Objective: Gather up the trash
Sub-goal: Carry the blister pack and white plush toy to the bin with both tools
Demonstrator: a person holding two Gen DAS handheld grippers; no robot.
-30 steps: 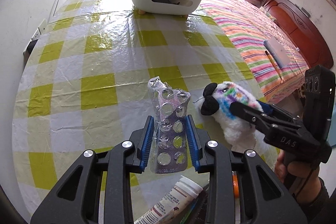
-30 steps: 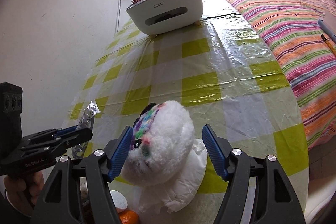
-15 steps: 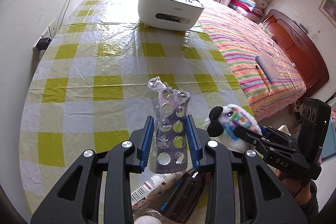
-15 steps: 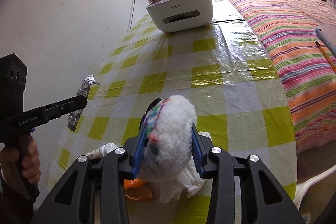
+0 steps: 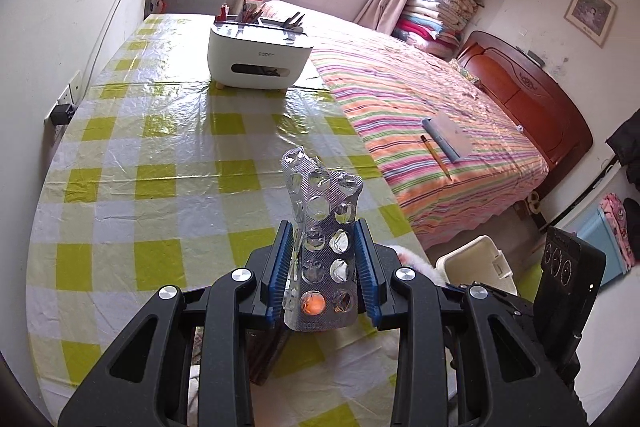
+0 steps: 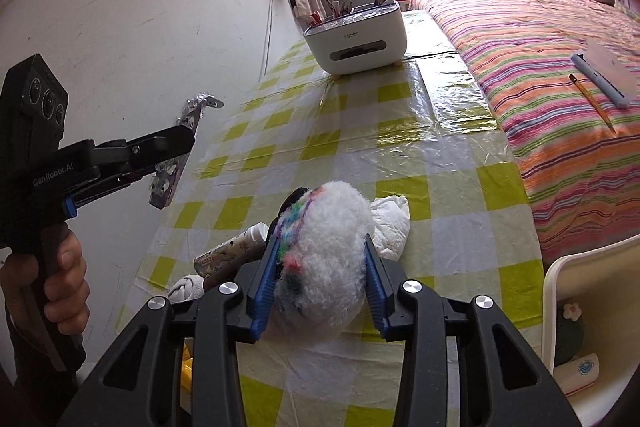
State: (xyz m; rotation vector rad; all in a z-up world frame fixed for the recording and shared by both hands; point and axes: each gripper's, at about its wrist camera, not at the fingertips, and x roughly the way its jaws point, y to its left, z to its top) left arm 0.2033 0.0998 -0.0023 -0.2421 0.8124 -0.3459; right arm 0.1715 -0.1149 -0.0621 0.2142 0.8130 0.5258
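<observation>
Left gripper (image 5: 323,269): its blue-padded fingers (image 5: 280,267) are drawn in tight on a used blister pack (image 5: 322,223), gripping both long edges of its lower half.
Blister pack: stands upright and held in the air above the table; the crumpled top sticks out past the fingertips, most pockets are punched out, and one orange pill shows near the bottom edge. In the right wrist view the same pack (image 6: 176,155) hangs edge-on from the left gripper (image 6: 182,141), near the wall.
Table (image 5: 160,147): covered in yellow-and-white check cloth under clear plastic; a white desk organiser (image 5: 260,57) with pens stands at the far end.
Table's near edge: a small white bottle with a printed label (image 6: 232,253) lies on its side, left of the plush toy; a knotted white wad (image 6: 186,287) lies beside it.
Right gripper (image 6: 320,279): fingers (image 6: 264,279) closed around a white plush toy (image 6: 324,259) with rainbow markings and a dark ear, squeezing its sides; the toy fills the gap and bulges past the tips.
Crumpled white tissue (image 6: 390,221): lies on the cloth just behind and right of the toy.
Bed (image 6: 560,87): striped cover, right of the table, with a notebook (image 6: 604,71) and pencil (image 6: 592,103) on it.
White bin (image 5: 474,265): on the floor below the table edge.
</observation>
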